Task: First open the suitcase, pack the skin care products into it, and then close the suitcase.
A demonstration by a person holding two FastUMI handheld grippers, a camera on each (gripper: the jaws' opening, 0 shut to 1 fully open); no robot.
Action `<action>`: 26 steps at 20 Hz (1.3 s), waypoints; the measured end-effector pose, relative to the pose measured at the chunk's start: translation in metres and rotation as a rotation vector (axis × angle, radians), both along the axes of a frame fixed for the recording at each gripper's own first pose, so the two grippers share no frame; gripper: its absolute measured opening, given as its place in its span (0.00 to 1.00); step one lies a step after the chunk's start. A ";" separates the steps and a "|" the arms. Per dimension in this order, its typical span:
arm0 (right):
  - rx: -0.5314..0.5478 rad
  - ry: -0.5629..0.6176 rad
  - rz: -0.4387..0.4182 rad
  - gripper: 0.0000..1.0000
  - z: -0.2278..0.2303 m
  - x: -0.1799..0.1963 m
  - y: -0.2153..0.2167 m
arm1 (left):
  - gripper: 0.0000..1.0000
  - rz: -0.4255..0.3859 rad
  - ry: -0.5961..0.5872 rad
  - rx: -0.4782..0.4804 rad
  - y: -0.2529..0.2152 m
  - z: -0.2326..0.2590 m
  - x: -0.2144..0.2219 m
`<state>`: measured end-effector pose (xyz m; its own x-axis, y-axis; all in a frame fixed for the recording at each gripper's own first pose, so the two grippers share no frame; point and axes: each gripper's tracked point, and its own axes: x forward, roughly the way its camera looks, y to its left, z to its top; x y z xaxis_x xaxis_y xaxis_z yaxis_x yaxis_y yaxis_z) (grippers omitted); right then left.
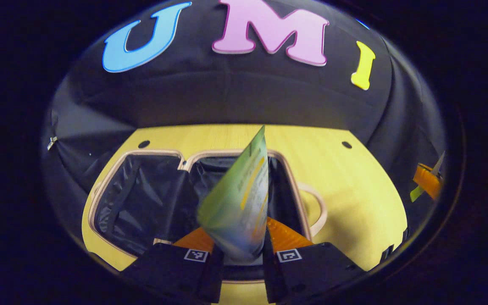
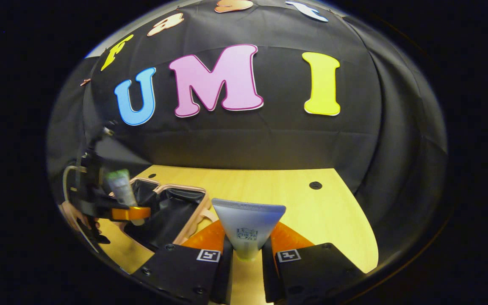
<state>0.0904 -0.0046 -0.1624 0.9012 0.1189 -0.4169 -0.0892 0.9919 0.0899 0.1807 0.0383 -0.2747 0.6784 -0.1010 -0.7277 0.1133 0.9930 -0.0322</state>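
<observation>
Yellow wooden table [image 1: 345, 186] is carrying the open suitcase [image 1: 142, 199]. Above its lining, the left gripper [image 1: 242, 254] is pinching a green tube [image 1: 239, 199] between both fingers. Over bare tabletop, the right gripper [image 2: 247, 254] is clamping a grey tube [image 2: 248, 220], crimped end up.

A pale yellow wooden table [image 1: 354, 182] spreads across the lower part of the left gripper view, its grain running in faint streaks. Two small dark round holes [image 1: 143, 144] sit near its far edge, one toward each far corner. Behind the table hangs the black cloth wall [image 1: 235, 97] of the booth, creased and folded where it meets the tabletop. In the right gripper view the same table [image 2: 311, 220] shows its far right part, with one dark hole [image 2: 315, 185] near the far edge and the black cloth wall [image 2: 269, 135] rising directly behind it.
</observation>
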 end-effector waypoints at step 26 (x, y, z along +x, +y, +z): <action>0.012 0.607 0.162 0.34 -0.171 0.045 0.233 | 0.97 0.253 -0.190 -0.123 0.237 0.104 -0.098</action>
